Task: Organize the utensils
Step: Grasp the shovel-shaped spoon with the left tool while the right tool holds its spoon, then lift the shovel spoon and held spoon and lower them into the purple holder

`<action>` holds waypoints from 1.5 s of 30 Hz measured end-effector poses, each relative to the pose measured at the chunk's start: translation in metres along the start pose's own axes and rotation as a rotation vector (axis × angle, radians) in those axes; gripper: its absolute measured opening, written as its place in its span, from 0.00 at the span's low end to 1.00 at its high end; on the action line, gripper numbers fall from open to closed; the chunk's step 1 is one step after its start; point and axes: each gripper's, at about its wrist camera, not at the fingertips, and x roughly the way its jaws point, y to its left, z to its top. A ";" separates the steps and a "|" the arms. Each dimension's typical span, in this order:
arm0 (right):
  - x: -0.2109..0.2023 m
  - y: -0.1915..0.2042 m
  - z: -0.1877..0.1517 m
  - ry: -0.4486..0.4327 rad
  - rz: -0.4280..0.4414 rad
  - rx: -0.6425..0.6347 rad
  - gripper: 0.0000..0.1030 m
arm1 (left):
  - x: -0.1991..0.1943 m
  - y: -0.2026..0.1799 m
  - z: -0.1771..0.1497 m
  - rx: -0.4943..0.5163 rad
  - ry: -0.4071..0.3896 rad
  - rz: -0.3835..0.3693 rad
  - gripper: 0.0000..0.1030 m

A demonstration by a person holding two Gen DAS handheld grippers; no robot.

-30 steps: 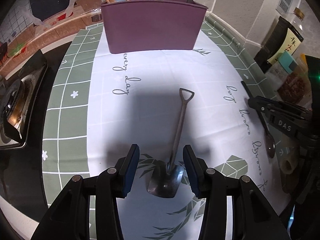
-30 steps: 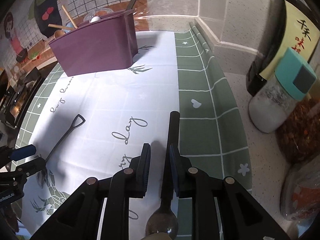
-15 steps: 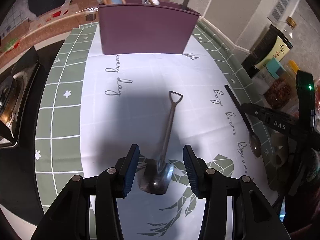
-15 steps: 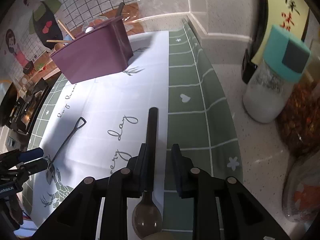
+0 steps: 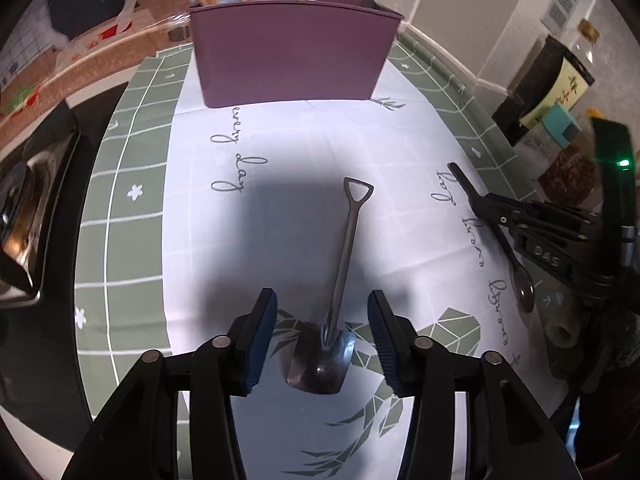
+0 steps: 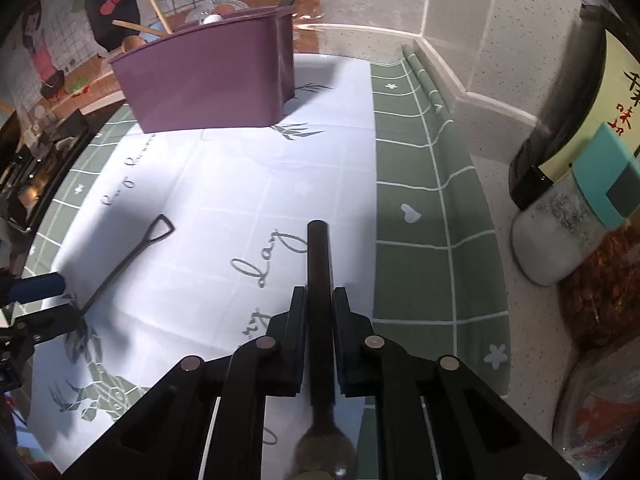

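You're midway thru: two utensils are lying on the counter (image 5: 132, 216) mat, others are already standing in the purple caddy (image 5: 292, 48) at the far end. Your right tool (image 6: 319, 300) is closing on the dark-handled spoon (image 6: 319, 264), handle between the jaws, pads looking pressed on it. Your left tool (image 5: 322, 328) is opening, hanging released around the shovel-shaped metal spoon (image 5: 340, 280), w/ its flat square bowl nearest you, triangle-loop handle end pointing toward the caddy. Both need dropping in.

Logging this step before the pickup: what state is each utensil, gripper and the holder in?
Shovel-shaped spoon: flat on mat, ungripped.
Black-handled spoon: between closing pads.
Left gripper: opening, astride shovel spoon.
Right gripper: closing on handle.
Purple holder: upright, holding utensils.
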 end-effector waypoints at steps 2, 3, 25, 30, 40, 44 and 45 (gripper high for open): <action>-0.005 -0.001 -0.003 -0.016 0.033 0.003 0.11 | 0.003 -0.003 0.004 0.025 0.011 -0.008 0.49; -0.009 -0.001 -0.005 -0.028 0.045 0.005 0.11 | 0.004 -0.004 0.006 0.032 0.019 -0.015 0.49; -0.060 -0.026 -0.024 -0.185 0.079 0.121 0.11 | 0.046 -0.033 0.058 0.085 0.149 0.054 0.07; -0.070 -0.027 -0.018 -0.229 0.095 0.157 0.11 | 0.015 -0.026 0.053 0.014 0.030 -0.049 0.05; -0.079 -0.015 -0.007 -0.256 0.147 0.129 0.11 | -0.069 -0.008 0.040 -0.103 -0.233 -0.081 0.01; -0.083 -0.003 0.004 -0.276 0.161 0.102 0.11 | -0.086 -0.001 0.036 -0.110 -0.269 -0.080 0.01; -0.085 0.000 0.007 -0.285 0.167 0.096 0.11 | -0.091 0.000 0.035 -0.107 -0.284 -0.074 0.01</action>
